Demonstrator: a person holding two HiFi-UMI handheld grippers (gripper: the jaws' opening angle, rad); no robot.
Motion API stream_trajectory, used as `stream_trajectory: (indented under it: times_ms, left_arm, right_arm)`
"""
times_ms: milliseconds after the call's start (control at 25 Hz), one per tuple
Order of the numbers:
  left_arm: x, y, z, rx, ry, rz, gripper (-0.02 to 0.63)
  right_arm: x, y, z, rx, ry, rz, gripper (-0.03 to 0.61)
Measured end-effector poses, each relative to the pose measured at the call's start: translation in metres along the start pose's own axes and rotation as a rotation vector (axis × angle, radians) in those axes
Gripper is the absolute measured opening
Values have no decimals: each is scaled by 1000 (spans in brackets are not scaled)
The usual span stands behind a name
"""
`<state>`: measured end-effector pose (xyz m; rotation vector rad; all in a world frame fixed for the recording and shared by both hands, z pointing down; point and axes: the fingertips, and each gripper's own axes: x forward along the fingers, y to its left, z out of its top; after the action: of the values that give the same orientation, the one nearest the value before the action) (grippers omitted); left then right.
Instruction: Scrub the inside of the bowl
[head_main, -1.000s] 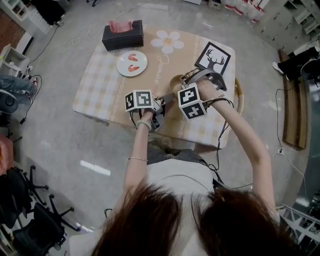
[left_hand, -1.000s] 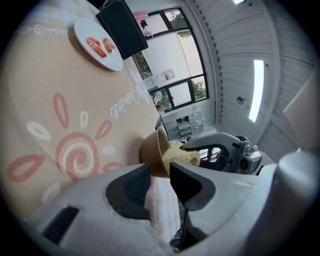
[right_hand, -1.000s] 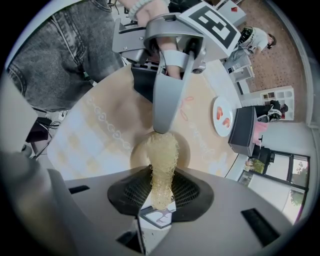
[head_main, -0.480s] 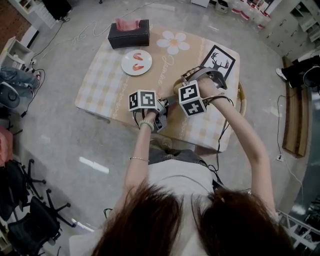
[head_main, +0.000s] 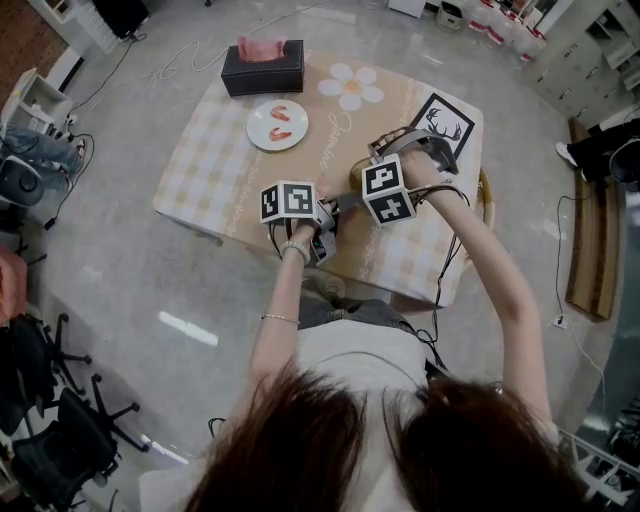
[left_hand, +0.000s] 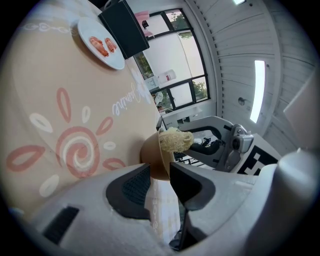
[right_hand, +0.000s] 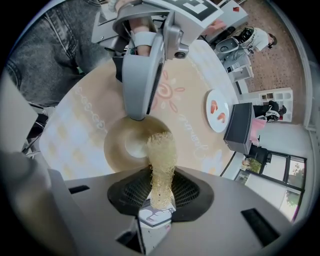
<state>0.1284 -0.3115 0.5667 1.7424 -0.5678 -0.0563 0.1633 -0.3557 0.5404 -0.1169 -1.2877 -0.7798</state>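
A tan bowl (right_hand: 131, 145) stands on the table, mostly hidden in the head view behind the gripper cubes. My left gripper (left_hand: 159, 175) is shut on the bowl's (left_hand: 151, 156) near rim, one jaw inside and one outside. From the other side, the left gripper (right_hand: 142, 75) pinches the bowl's far rim. My right gripper (right_hand: 160, 192) is shut on a pale yellow loofah scrubber (right_hand: 162, 162), which hangs over the bowl's inside. The scrubber (left_hand: 175, 140) pokes above the rim. Overhead, the left gripper (head_main: 330, 208) and right gripper (head_main: 400, 150) meet at the table's near right part.
A white plate (head_main: 277, 125) with pink food and a black tissue box (head_main: 262, 66) sit at the table's far left. A deer picture (head_main: 443, 120) lies far right. The table's near edge (head_main: 300, 262) runs just under my hands. A chair rim (head_main: 486, 195) shows at right.
The right gripper with the scrubber has shifted slightly farther away over the bowl. The left gripper holds the rim in the same place.
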Motion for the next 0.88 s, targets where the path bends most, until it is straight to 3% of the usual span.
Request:
stream_trajectory:
  times_ms: [880]
  left_arm:
    - [-3, -1, -3, -8, -13, -7, 130]
  right_arm:
    - [-1, 21, -20, 14, 59, 24, 95]
